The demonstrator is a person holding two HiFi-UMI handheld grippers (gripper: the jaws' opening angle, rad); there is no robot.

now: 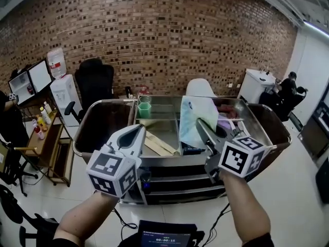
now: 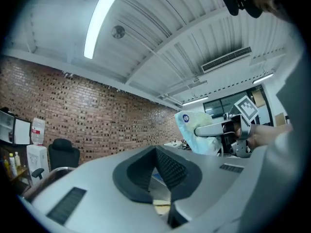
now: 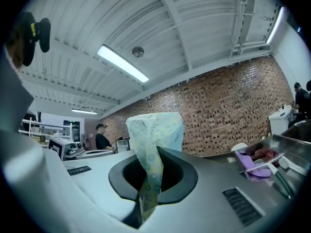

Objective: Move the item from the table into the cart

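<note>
**A:** Where's the bag?

**B:** Above the cart's right half, with a lower fold pinched in the right gripper. It looks light, soft and crinkly, so it could slip.

**A:** And the left gripper?

**B:** Jaws together, holding nothing.

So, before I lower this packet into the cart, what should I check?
1. Grip: the right gripper is shut on the packet, pinched between its pads: ok.
2. Position: the packet hangs over the cart: ok.
3. Landing spot under the packet: hidden by it: cannot tell.
4. Left gripper: shut, empty, off to the side: ok.
5. Green cup and wooden strips: left of the packet, apart from it: ok.
</note>
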